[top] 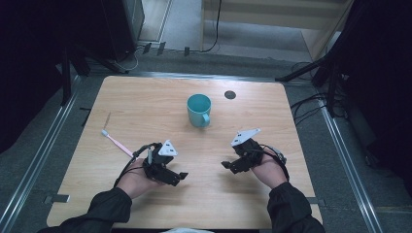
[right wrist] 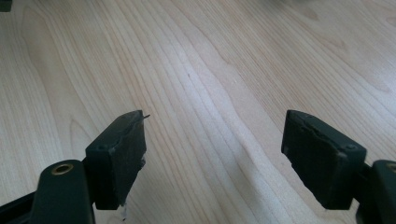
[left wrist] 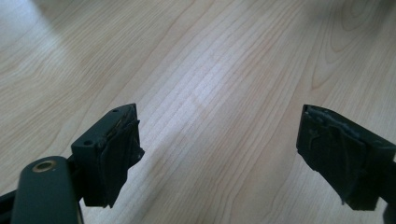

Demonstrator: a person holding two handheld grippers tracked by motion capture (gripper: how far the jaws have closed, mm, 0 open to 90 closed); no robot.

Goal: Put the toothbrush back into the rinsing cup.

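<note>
High view shows both grippers — left gripper [top: 180, 176] and right gripper [top: 225, 165] — spread wide over bare table [top: 145, 97], so I'd swing the left back to the pink toothbrush [top: 116, 141] just behind it, teal mug [top: 199, 109] beyond — grip mid-handle.

Left gripper [top: 180, 176] and right gripper [top: 224, 165] low over wooden table [top: 145, 102], tips facing inward, well apart. Teal mug [top: 199, 110] beyond them. Pink toothbrush [top: 116, 142] near left gripper.

Black sleeves; black grippers w/ grey triangular plates, trailing black cables.
</note>
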